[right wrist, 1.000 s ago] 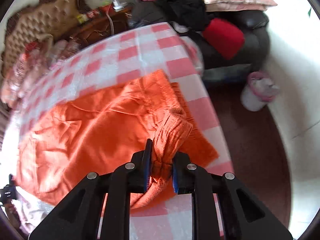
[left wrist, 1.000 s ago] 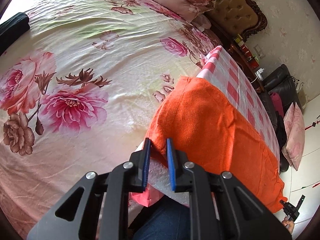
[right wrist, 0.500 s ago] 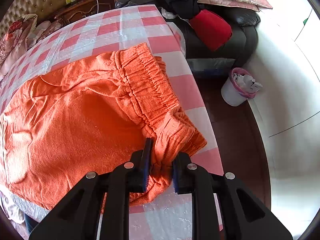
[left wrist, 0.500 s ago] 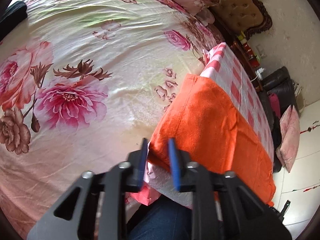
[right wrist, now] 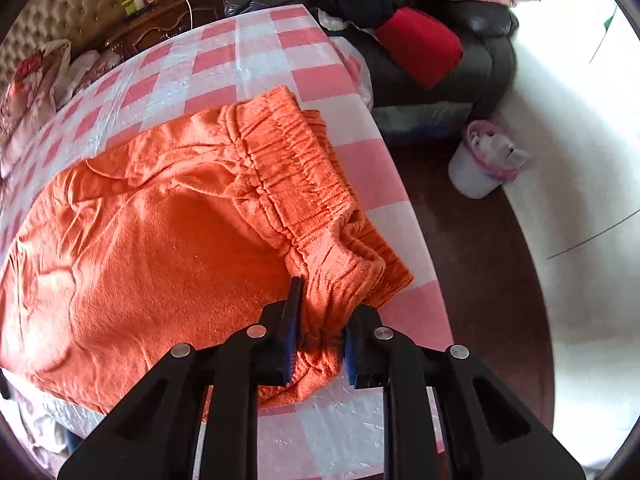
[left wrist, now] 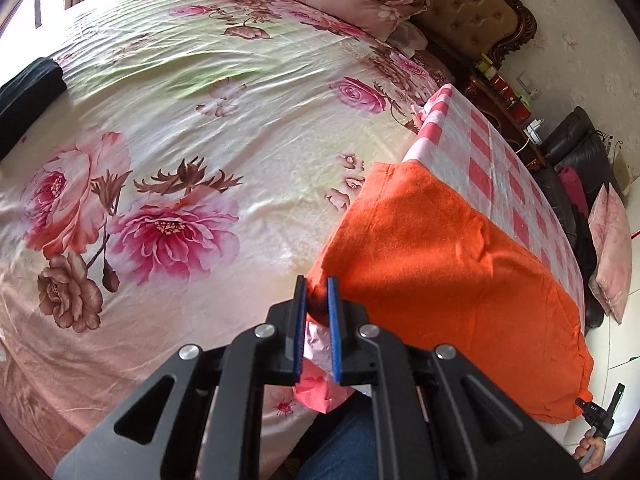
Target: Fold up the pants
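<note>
Beside the floral bed (left wrist: 180,128) stood our checked table (right wrist: 248,56), the orange pants (right wrist: 160,232) spread across it. Our left tool (left wrist: 317,294) had just narrowed and pinched a leg-end corner hanging over the table edge. Our right tool (right wrist: 320,320) gripped the bunched elastic waistband between its pads. Beyond that tool, on the floor, a white bin (right wrist: 476,176) with a pink liner held crumpled paper.

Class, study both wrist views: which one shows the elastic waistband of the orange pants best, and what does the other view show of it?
The right wrist view: the gathered waistband runs across the picture to the right gripper, shut on its end. The left wrist view shows only smooth orange cloth, no waistband, with the left gripper pinching a corner.
</note>
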`<control>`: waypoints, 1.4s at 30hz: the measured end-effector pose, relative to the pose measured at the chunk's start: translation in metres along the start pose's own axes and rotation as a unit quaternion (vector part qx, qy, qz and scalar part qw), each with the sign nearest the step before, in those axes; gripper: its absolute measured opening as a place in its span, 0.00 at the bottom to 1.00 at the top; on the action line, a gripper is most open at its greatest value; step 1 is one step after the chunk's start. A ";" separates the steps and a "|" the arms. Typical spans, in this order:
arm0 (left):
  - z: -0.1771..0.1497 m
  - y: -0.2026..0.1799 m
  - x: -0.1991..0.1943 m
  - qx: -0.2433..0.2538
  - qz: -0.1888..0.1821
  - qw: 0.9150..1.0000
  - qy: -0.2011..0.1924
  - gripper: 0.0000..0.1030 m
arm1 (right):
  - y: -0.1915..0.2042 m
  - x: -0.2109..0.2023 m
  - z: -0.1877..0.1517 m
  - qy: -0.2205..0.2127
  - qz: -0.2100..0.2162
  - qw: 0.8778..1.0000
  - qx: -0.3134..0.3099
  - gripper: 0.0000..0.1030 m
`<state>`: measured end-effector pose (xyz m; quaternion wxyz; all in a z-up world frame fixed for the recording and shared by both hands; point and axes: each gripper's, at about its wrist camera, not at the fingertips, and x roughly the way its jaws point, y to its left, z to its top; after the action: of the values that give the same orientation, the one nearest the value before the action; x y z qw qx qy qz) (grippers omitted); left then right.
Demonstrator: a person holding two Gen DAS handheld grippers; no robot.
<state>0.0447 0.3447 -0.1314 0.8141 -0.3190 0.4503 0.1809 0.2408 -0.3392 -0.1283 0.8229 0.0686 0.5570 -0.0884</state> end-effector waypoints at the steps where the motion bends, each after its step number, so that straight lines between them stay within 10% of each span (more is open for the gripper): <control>1: -0.001 0.001 0.002 0.002 0.003 1.000 0.003 0.10 | -0.001 -0.001 -0.002 -0.001 0.003 1.000 0.003 0.16; 6: 0.000 -0.011 -0.007 0.016 0.028 0.999 -0.019 0.28 | 0.006 0.004 -0.007 -0.006 -0.023 0.999 -0.029 0.16; 10: -0.003 -0.108 -0.021 0.142 -0.041 0.986 -0.072 0.46 | 0.013 0.004 -0.008 -0.009 -0.044 0.998 -0.047 0.18; 16: -0.075 -0.327 0.035 0.386 -0.147 0.910 -0.043 0.50 | 0.011 0.001 -0.017 -0.035 -0.064 0.996 -0.047 0.18; 17: -0.089 -0.354 0.042 0.403 -0.166 0.899 -0.032 0.49 | 0.017 0.000 -0.021 -0.047 -0.092 0.992 -0.068 0.31; 22: -0.181 -0.443 0.061 0.519 -0.197 0.832 -0.016 0.51 | 0.041 -0.001 -0.040 -0.102 -0.196 0.962 -0.163 0.43; 24: -0.208 -0.454 0.062 0.532 -0.211 0.820 -0.015 0.52 | 0.033 -0.020 -0.037 -0.110 -0.198 0.962 -0.150 0.52; 27: -0.247 -0.461 0.064 0.537 -0.231 0.811 -0.016 0.56 | 0.021 -0.069 -0.026 -0.167 -0.191 0.961 -0.115 0.70; 32: -0.294 -0.470 0.066 0.556 -0.226 0.800 -0.008 0.56 | 0.057 -0.068 0.021 -0.159 0.001 0.974 -0.159 0.54; 36: -0.292 -0.462 0.078 0.518 -0.202 0.831 0.027 0.53 | 0.116 0.002 0.041 -0.093 0.045 0.966 -0.236 0.24; 42: -0.294 -0.450 0.073 0.517 -0.189 0.834 0.021 0.53 | 0.136 0.034 0.050 -0.113 -0.008 0.967 -0.229 0.23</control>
<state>0.1633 -0.1845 -0.1485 0.8691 0.0658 0.4259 -0.2426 0.3283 -0.2195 -0.1392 0.8736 -0.1366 0.4663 0.0284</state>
